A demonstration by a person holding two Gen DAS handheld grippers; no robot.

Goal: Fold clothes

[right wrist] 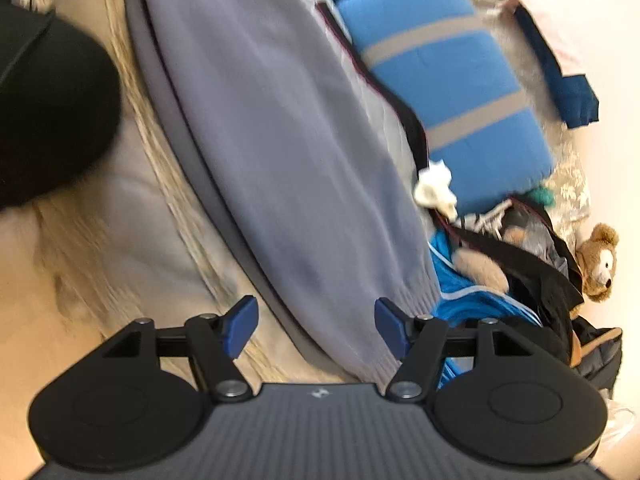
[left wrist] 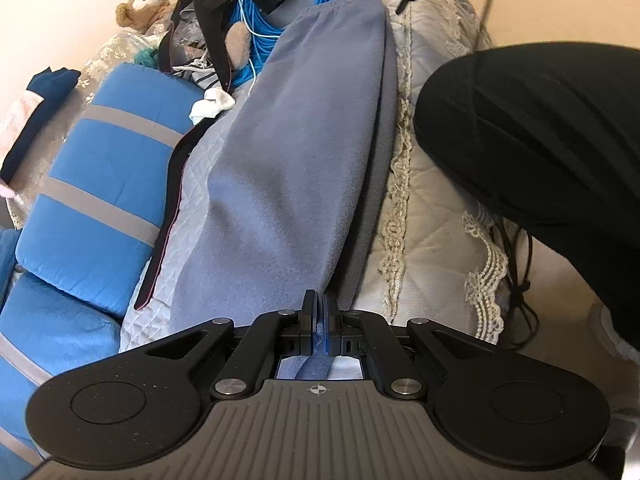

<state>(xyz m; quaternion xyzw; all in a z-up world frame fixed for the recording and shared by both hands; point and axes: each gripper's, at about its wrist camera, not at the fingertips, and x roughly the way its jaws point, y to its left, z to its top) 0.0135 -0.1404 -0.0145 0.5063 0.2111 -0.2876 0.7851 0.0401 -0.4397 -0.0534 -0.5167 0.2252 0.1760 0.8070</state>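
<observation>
A long grey-blue knit garment (left wrist: 300,152) lies folded lengthwise on a quilted, lace-trimmed bedspread (left wrist: 424,240). My left gripper (left wrist: 320,312) is shut on its near end, with cloth pinched between the pads and showing below them. From the other end, the right wrist view shows the same garment (right wrist: 288,160) with its ribbed hem nearest. My right gripper (right wrist: 316,314) stands open over that hem. The cloth lies between its blue pads (right wrist: 244,314), which do not press on it.
A blue cushion with grey stripes (left wrist: 108,184) (right wrist: 452,92) lies beside the garment. Beyond it are a white sock (left wrist: 212,104), a teddy bear (left wrist: 144,4) (right wrist: 600,264), coiled blue cable (left wrist: 280,12) and dark clothes. A person's black-clad limb (left wrist: 540,140) (right wrist: 48,112) is at the bed's edge.
</observation>
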